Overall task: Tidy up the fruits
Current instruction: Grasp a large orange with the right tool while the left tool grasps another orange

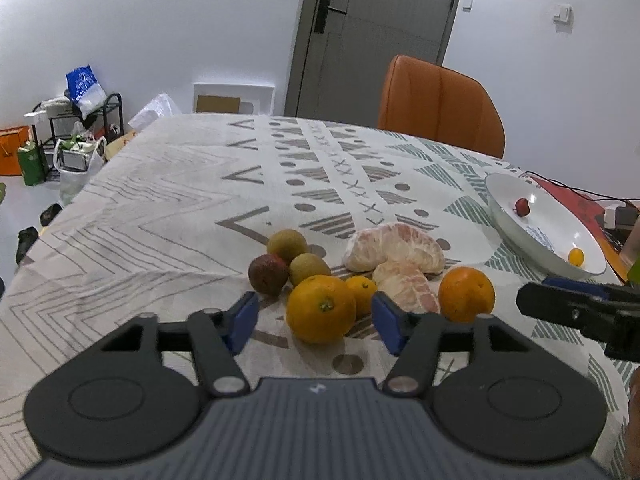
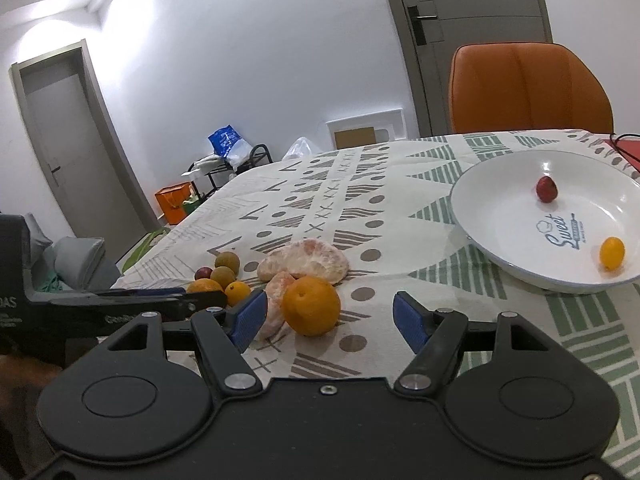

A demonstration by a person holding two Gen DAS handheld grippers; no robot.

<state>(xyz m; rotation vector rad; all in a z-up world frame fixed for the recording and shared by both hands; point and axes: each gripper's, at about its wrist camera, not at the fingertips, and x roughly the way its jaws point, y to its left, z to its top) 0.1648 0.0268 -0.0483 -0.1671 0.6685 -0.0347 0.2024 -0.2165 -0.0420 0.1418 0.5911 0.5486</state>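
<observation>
Left gripper: jaws spread, empty, 1 large orange directly ahead between its fingers. Right gripper: jaws spread, empty, second orange just ahead-left. White plate ahead-right holds 2 small fruits.

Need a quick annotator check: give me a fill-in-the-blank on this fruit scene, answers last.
1. The white plate holds ___ small fruits.
2. The chair behind the table is ___ in colour.
3. Both the left hand-held gripper and the right hand-held gripper have their jaws ___.
4. The word printed on the plate is ___.

Answers: two; orange; open; Sweet
</observation>
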